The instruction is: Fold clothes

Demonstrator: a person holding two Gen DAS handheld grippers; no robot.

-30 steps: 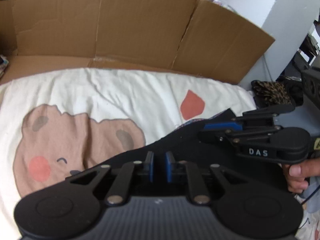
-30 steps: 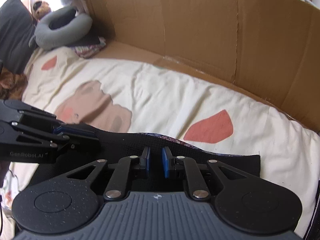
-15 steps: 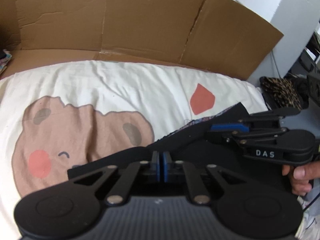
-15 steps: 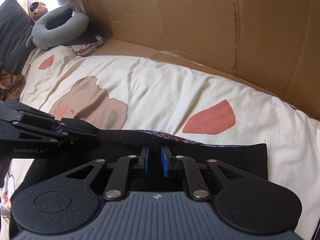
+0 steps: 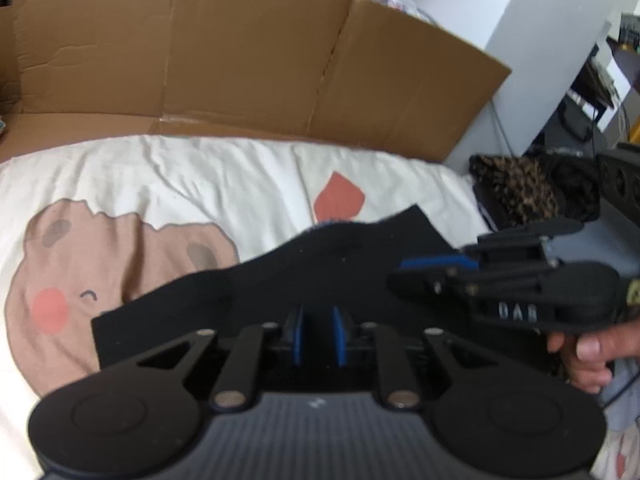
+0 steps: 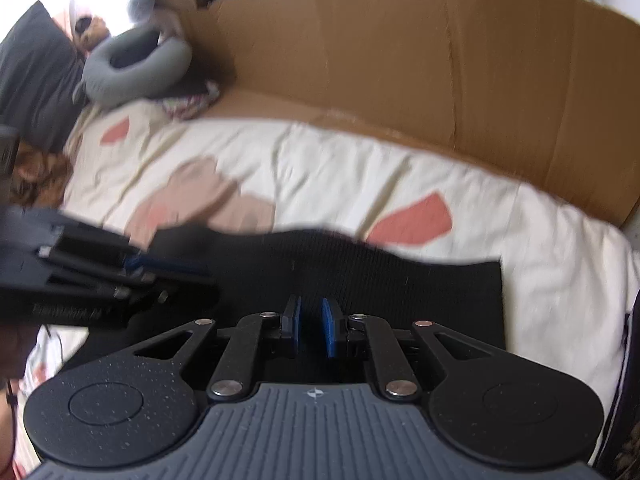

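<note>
Half a second ago my left tongs were pressed together on the near edge of the black ribbed knit garment; now their blue pads stand spread with a gap between them, so I have let go. My right tongs are parted too, much as before. The garment lies across the cream bear-print bed cover, its far edge humped. I judge one fold has just been laid down.
</note>
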